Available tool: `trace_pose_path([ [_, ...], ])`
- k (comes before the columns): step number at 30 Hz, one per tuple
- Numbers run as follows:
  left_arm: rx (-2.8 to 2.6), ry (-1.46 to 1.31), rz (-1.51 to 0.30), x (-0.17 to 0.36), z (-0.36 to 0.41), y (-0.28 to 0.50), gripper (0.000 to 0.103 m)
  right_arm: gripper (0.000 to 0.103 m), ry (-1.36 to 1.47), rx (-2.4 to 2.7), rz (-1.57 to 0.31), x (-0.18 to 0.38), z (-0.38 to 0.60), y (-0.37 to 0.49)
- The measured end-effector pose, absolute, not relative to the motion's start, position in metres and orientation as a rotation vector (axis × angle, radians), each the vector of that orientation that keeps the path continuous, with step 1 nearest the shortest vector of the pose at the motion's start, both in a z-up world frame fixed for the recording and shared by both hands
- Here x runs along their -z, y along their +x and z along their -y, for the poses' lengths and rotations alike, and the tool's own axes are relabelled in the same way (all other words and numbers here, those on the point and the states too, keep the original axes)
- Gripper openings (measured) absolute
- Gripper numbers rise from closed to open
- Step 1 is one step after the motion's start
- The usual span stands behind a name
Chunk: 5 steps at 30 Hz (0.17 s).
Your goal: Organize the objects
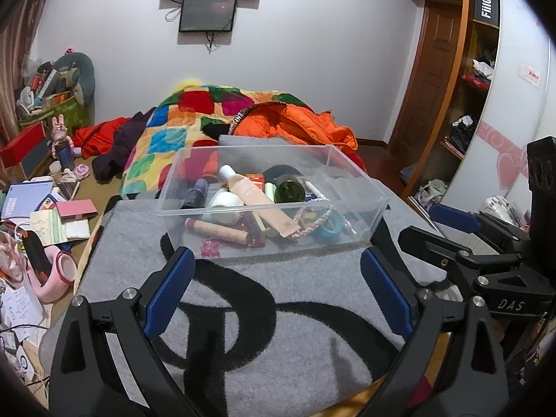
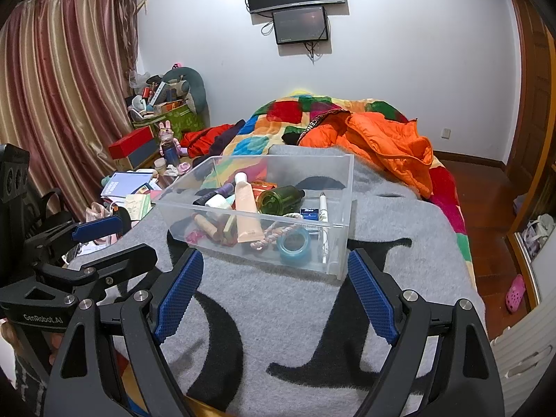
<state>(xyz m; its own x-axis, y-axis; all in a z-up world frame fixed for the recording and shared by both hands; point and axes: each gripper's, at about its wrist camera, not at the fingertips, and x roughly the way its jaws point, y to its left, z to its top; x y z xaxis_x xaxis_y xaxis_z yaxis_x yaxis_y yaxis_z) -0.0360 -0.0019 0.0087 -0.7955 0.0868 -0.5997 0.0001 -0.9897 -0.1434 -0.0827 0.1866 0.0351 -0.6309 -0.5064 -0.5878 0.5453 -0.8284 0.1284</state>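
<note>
A clear plastic box [image 1: 371,191] [image 2: 344,180] sits on a grey blanket with black lettering [image 1: 278,312] [image 2: 278,312]. Inside lie several small items: a peach tube [image 1: 259,205] [image 2: 246,208], a dark green jar [image 1: 289,190] [image 2: 279,199], a blue tape roll [image 1: 330,227] [image 2: 295,241], a white pen [image 2: 323,226], a braided cord [image 1: 312,224] and a cardboard-coloured stick [image 1: 219,231]. My left gripper [image 1: 278,267] hangs open just short of the box's near wall, nothing between its blue pads. My right gripper [image 2: 276,267] is likewise open and empty before the box. Each gripper shows at the edge of the other's view.
Behind the box lie a patchwork quilt [image 2: 278,121] and an orange jacket [image 1: 305,125] [image 2: 382,139]. Left of the bed, books, boxes and toys clutter the floor [image 1: 45,201] [image 2: 132,187]. An open wardrobe [image 1: 465,104] stands at the right; curtains [image 2: 62,97] hang at the left.
</note>
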Motion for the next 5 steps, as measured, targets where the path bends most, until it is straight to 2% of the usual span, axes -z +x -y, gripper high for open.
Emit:
trace_pose_path([
  [5,-2.927,-0.983,0.219,-0.0088,0.0029,-0.0343,0.097,0.083,0.847,2.403,-0.079,-0.0348,-0.1859,-0.0825],
])
